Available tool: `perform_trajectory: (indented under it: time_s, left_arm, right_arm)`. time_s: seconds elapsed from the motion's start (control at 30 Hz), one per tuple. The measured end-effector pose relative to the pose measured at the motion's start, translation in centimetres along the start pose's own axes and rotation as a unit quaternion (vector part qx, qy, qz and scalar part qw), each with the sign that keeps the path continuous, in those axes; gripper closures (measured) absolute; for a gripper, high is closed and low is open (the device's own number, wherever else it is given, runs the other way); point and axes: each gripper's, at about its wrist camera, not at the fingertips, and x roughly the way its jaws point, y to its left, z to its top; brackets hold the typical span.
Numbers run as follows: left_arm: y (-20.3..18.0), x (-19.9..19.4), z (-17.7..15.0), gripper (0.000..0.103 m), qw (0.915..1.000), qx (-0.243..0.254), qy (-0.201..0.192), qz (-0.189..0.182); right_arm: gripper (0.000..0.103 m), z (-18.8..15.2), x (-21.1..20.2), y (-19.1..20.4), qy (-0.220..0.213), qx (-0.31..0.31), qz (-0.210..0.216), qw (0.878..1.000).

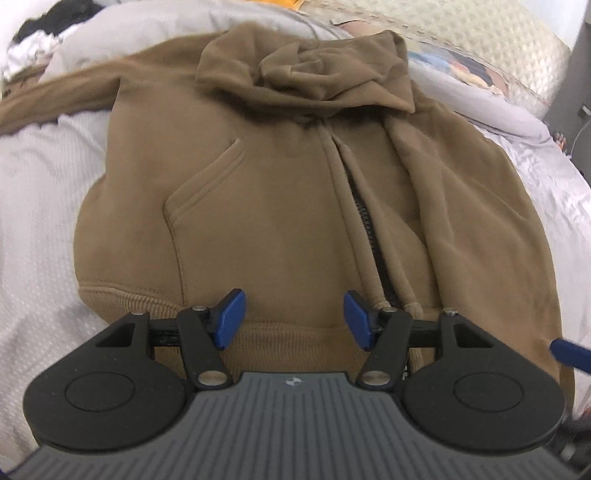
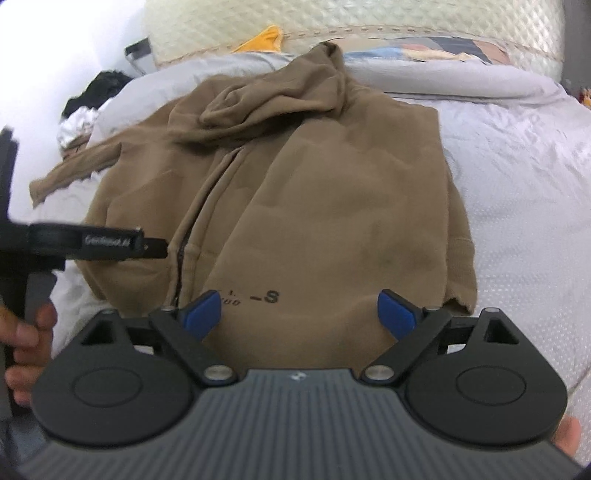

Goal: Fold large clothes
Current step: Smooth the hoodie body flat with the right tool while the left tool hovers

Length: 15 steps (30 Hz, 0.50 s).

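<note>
A brown zip-up hoodie lies front side up on a bed covered with a white sheet, its hood bunched at the far end and its ribbed hem nearest the cameras. The zipper runs from the hood down to the hem and is partly parted. One sleeve stretches out to the left across the sheet. The right side of the garment is folded inward over the front, so that in the right wrist view an inside surface with a printed size mark "S" faces up near the hem.

The left gripper hovers just over the hem beside the lower end of the zipper; its blue pads stand apart with no cloth between them. The right gripper is above the near edge of the folded panel, jaws spread wide, pads clear of the fabric. A hand holding the left gripper's handle shows at the left edge of the right wrist view. Far behind the hoodie lie a quilted cream cover, a yellow cloth and a dark garment.
</note>
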Motion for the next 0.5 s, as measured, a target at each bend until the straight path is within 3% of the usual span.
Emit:
perform_trajectory:
  time_s: [0.13, 0.23, 0.4, 0.5]
  left_arm:
    - [0.0, 0.4, -0.1, 0.038, 1.0000, -0.007, 0.003, -0.001]
    - [-0.1, 0.2, -0.3, 0.038, 1.0000, -0.008, -0.001, -0.001]
    - [0.2, 0.2, -0.2, 0.038, 0.9997, -0.022, -0.006, -0.007]
    - [0.3, 0.1, -0.1, 0.038, 0.9996, -0.027, -0.006, -0.009]
  right_arm:
    - [0.007, -0.2, 0.5, 1.4, 0.012, -0.046, 0.004, 0.999]
    - [0.009, -0.2, 0.9, 2.2, 0.061, -0.065, 0.050, 0.995]
    - [0.009, -2.4, 2.5, 6.0, 0.104, -0.197, -0.024, 0.975]
    - [0.009, -3.0, 3.3, 6.5, 0.111, -0.219, -0.044, 0.968]
